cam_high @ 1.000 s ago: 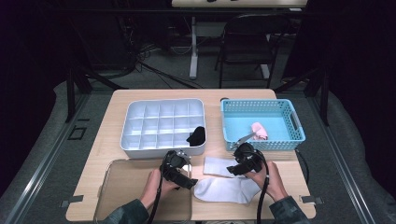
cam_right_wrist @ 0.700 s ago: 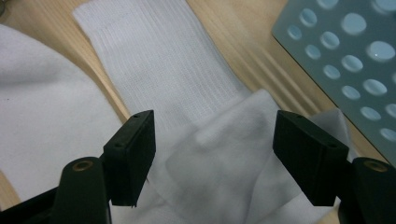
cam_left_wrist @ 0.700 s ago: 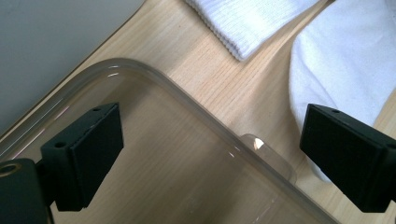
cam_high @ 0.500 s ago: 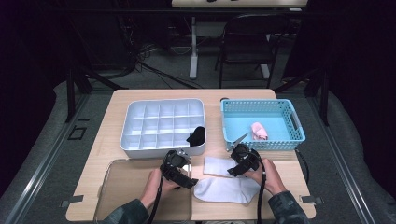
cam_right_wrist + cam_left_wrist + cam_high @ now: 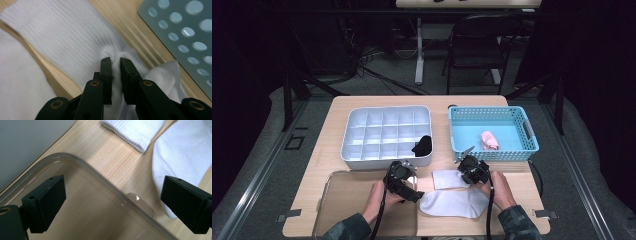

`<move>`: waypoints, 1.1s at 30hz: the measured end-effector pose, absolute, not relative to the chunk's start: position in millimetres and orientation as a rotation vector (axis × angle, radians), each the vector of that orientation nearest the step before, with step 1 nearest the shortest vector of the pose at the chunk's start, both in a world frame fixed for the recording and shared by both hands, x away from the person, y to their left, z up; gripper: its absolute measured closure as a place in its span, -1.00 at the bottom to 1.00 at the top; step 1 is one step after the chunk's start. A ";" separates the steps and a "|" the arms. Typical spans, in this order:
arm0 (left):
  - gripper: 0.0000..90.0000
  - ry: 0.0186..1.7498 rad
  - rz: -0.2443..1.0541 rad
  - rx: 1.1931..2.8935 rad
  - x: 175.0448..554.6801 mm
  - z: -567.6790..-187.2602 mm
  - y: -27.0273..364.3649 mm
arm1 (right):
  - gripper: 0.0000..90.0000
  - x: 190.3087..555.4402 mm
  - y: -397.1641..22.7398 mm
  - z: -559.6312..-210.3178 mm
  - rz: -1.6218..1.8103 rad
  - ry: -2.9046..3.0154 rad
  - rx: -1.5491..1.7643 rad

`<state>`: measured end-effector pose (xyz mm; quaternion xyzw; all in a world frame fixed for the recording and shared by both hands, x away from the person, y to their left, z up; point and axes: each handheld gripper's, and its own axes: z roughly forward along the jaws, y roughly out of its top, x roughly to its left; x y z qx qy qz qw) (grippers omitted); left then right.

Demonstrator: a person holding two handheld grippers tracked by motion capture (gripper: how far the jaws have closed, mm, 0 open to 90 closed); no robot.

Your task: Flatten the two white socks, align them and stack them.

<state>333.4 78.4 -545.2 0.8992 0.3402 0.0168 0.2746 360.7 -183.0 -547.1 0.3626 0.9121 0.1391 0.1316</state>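
Observation:
A white sock lies folded on the wooden table near the front edge. Its ribbed cuff points toward the left gripper. My right gripper is shut on a bunched fold of the white sock at the bend, beside the blue basket. My left gripper stands open above the corner of the clear plastic lid, with the sock's toe end near its right jaw. In the high view the left gripper and right gripper flank the sock.
A white divided organiser tray holds a black sock in a front-right compartment. The blue basket holds a pink rolled sock. The clear lid lies at the front left. A chair stands behind the table.
The right gripper has shifted slightly left and lower onto the sock's bend. The left gripper has barely moved.

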 end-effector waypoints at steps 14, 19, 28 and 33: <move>-0.86 0.915 0.044 2.413 334.2 -544.5 79.4 | 0.80 327.8 -225.3 -499.1 0.532 2.391 1.475; -0.86 0.914 0.041 2.412 334.9 -545.0 78.7 | 0.76 324.8 -225.0 -504.6 0.525 2.387 1.501; -0.86 0.906 0.038 2.417 334.3 -545.1 78.6 | 0.20 328.6 -229.2 -512.5 0.574 2.503 1.488; -0.86 0.901 0.038 2.418 333.2 -544.8 77.2 | -0.07 322.2 -238.6 -505.4 0.588 2.539 1.402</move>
